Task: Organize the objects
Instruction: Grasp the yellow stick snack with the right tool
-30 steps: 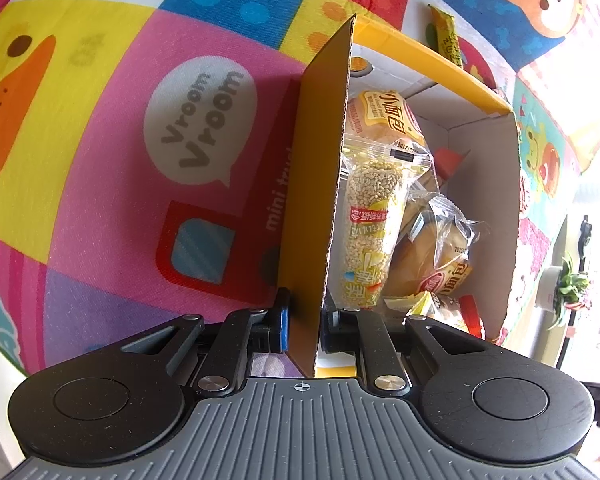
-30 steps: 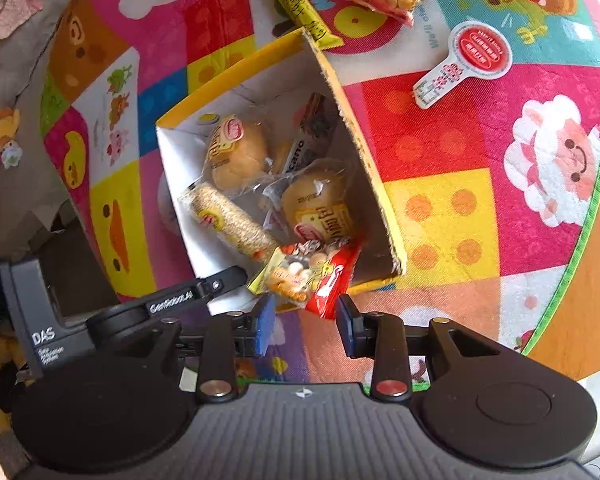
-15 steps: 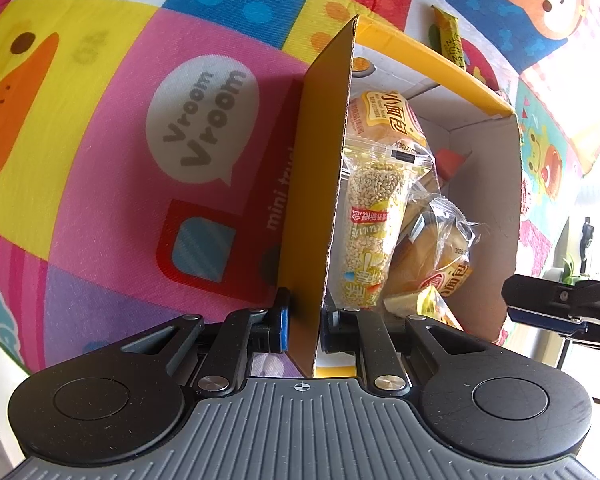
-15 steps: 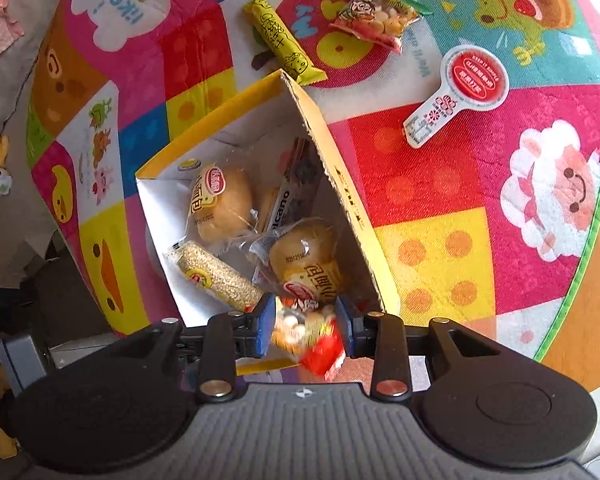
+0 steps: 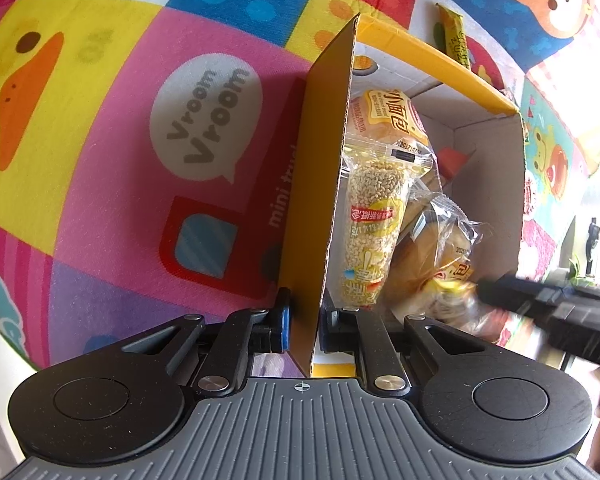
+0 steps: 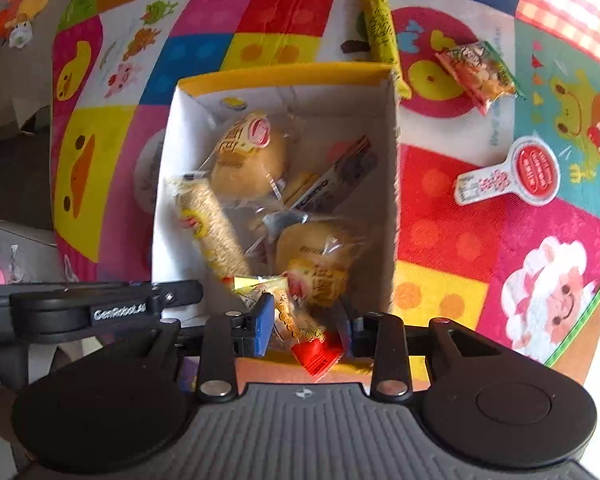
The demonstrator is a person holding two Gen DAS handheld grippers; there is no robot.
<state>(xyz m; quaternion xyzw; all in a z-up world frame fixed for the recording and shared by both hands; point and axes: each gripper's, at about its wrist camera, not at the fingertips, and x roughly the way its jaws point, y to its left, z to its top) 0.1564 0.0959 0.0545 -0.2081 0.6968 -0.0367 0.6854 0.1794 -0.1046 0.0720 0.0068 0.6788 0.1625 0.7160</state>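
Left gripper (image 5: 302, 326) pinches the near wall of the yellow cardboard box (image 5: 324, 184), jaws pressed onto the board, presumably to steady the box on the play mat (image 5: 100, 128) while it is filled. Right gripper (image 6: 304, 328) pinches a snack packet (image 6: 300, 324) with a red end and carries it over the box's near edge, seemingly to drop it in. Inside lie two wrapped buns (image 6: 248, 156), a puffed-grain roll (image 6: 216, 232) and a dark packet whose lettering is too blurred to read. Outside, on the mat beyond the box: a yellow bar (image 6: 380, 36), a nut packet (image 6: 480, 74), a red-and-white tag (image 6: 512, 176). Legible: "Vroom Vroom" and "mini tru…" on the mat; "GenRobot.AI" on the left gripper as seen from the right wrist
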